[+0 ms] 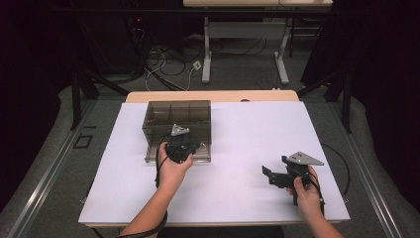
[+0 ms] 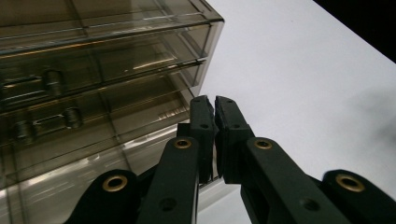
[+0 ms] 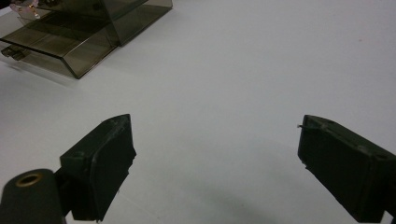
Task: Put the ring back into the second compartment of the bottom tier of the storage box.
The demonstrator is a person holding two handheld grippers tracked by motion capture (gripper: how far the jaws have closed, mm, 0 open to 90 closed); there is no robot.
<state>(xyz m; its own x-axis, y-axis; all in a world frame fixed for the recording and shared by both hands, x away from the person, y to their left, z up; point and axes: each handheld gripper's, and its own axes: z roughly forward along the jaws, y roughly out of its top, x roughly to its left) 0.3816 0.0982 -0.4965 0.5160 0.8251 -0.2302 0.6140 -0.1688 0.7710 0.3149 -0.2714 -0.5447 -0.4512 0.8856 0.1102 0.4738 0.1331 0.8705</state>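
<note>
A smoky see-through drawer box (image 1: pixel 177 115) stands on the white table (image 1: pixel 247 134), left of the middle. Its lowest drawer (image 1: pixel 198 157) is pulled out toward me; it also lies at the far left in the right gripper view (image 3: pixel 60 44). My left gripper (image 1: pixel 192 147) hovers over that drawer at the box's front. Its jaws are shut (image 2: pixel 214 105), and I see nothing between them. The box's stacked drawers (image 2: pixel 107 65) and small handles (image 2: pixel 52 80) rise just to the left of the jaws. My right gripper (image 1: pixel 274 170) is open (image 3: pixel 215 163) above bare table at the right, holding nothing.
The table's front edge (image 1: pixel 213 224) runs just before my forearms. Behind the table lie loose cables (image 1: pixel 163 64) on the floor and the white legs of another table (image 1: pixel 207 54). Dark curtains hang on both sides.
</note>
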